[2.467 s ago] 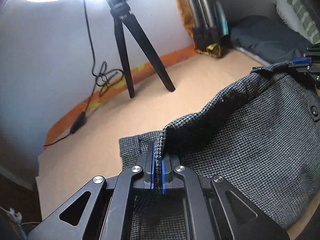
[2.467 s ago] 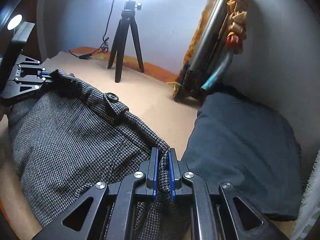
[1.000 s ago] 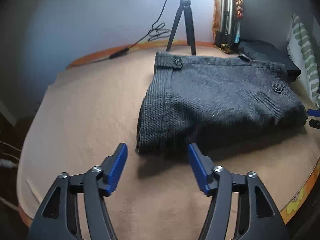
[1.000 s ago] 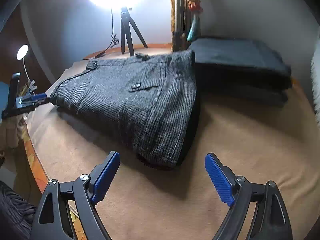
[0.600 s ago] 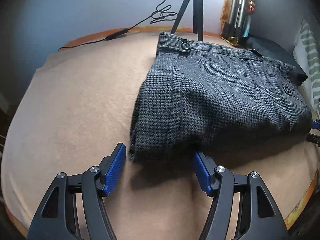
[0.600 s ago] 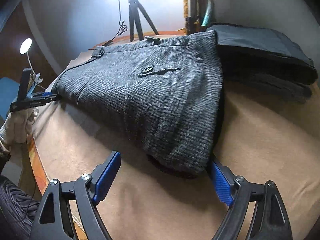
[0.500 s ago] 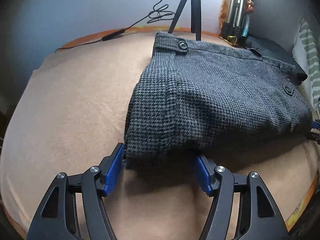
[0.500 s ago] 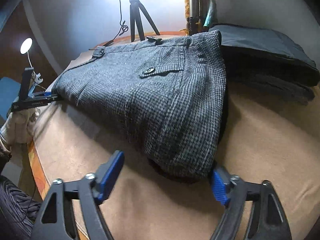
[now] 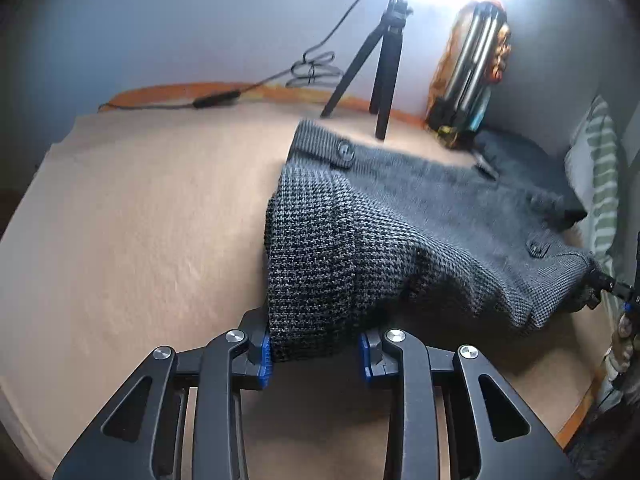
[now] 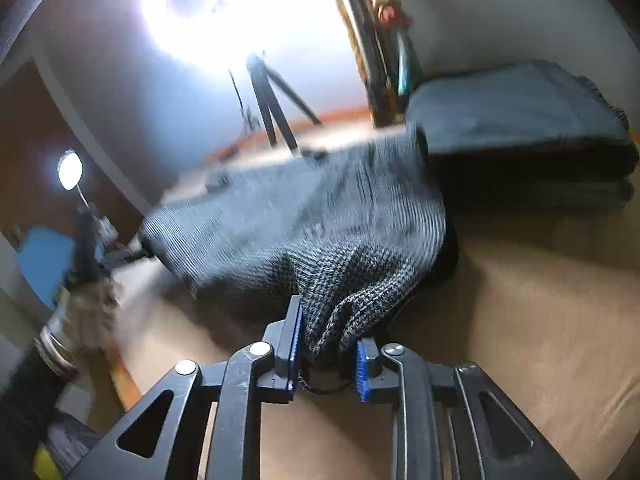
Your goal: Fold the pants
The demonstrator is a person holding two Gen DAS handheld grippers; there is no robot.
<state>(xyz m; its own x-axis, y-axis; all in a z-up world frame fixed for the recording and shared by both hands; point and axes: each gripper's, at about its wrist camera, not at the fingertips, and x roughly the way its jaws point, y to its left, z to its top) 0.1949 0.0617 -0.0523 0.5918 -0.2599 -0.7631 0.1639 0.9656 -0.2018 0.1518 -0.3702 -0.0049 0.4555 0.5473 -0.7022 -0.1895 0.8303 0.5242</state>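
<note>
Grey houndstooth pants lie folded on a tan blanket, waistband with a button at the far side. My left gripper has closed its jaws against the near left corner of the fold, and the cloth bulges up between the blue pads. My right gripper pinches the near right corner of the pants, with bunched cloth between its pads. That corner is lifted off the blanket. The right wrist view is blurred by motion.
A black tripod with a bright lamp stands at the back wall, its cable trailing left. A folded tripod bundle leans beside it. A dark folded stack lies right of the pants. A striped cloth sits at far right.
Both grippers moved forward onto the near edge of the folded pants and closed on its corners. The cloth now bunches and lifts between the pads.
</note>
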